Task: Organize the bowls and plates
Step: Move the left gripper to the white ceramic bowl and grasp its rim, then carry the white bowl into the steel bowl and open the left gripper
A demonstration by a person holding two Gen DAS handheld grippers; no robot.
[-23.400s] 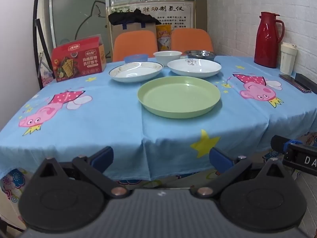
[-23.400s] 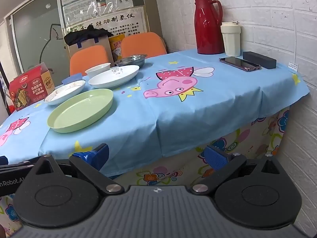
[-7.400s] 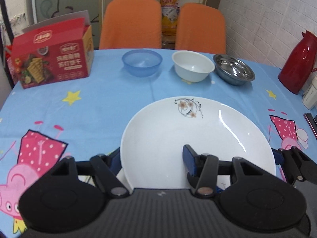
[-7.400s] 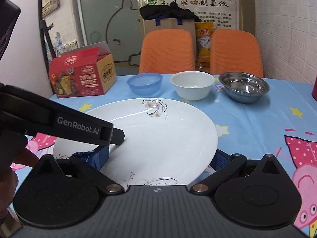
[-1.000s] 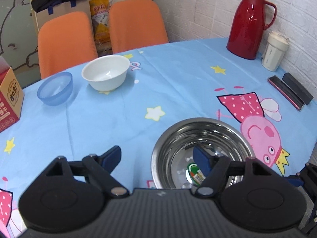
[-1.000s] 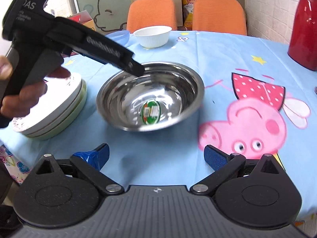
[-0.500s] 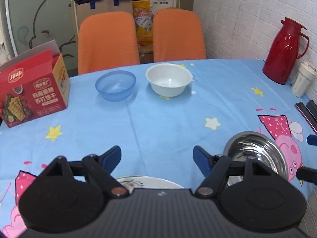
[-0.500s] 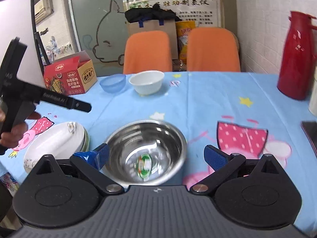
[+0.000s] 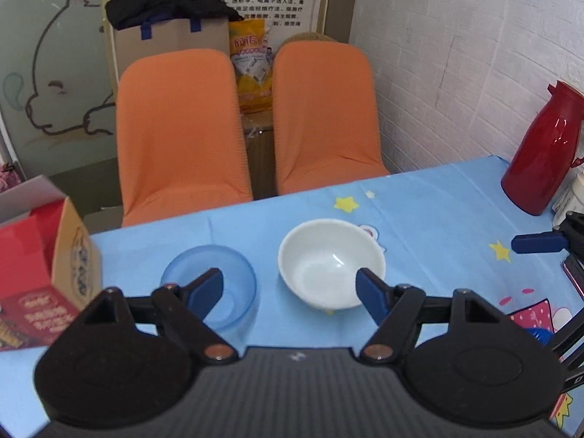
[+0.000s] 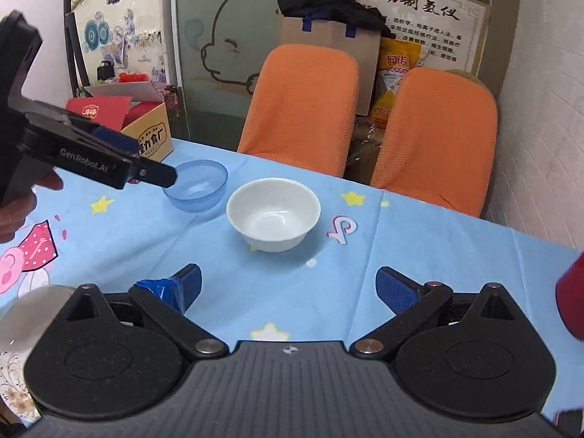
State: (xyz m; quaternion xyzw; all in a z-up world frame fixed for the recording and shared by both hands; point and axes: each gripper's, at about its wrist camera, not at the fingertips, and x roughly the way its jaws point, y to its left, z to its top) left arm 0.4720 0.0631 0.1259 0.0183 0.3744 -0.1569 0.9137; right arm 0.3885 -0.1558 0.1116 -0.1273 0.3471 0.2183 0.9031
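Note:
A white bowl (image 9: 330, 261) and a clear blue bowl (image 9: 233, 281) stand side by side near the far edge of the blue cartoon tablecloth (image 9: 430, 215). My left gripper (image 9: 292, 292) is open and empty, hovering just before both bowls. My right gripper (image 10: 288, 288) is open and empty, a little short of the white bowl (image 10: 273, 213). The blue bowl (image 10: 200, 186) lies left of it, with the left gripper's fingers (image 10: 153, 175) reaching over its rim. The steel bowl's edge (image 10: 33, 310) and a floral plate rim (image 10: 11, 372) show at bottom left.
Two orange chairs (image 9: 182, 127) stand behind the table. A red snack box (image 9: 40, 273) sits at the left. A red thermos (image 9: 547, 149) and a white cup (image 9: 575, 193) stand at the right by the brick wall. A phone (image 9: 573, 273) lies at the right edge.
Both grippers have moved forward across the table toward the white and blue bowls. The steel bowl and plate stack are left behind, near the front edge.

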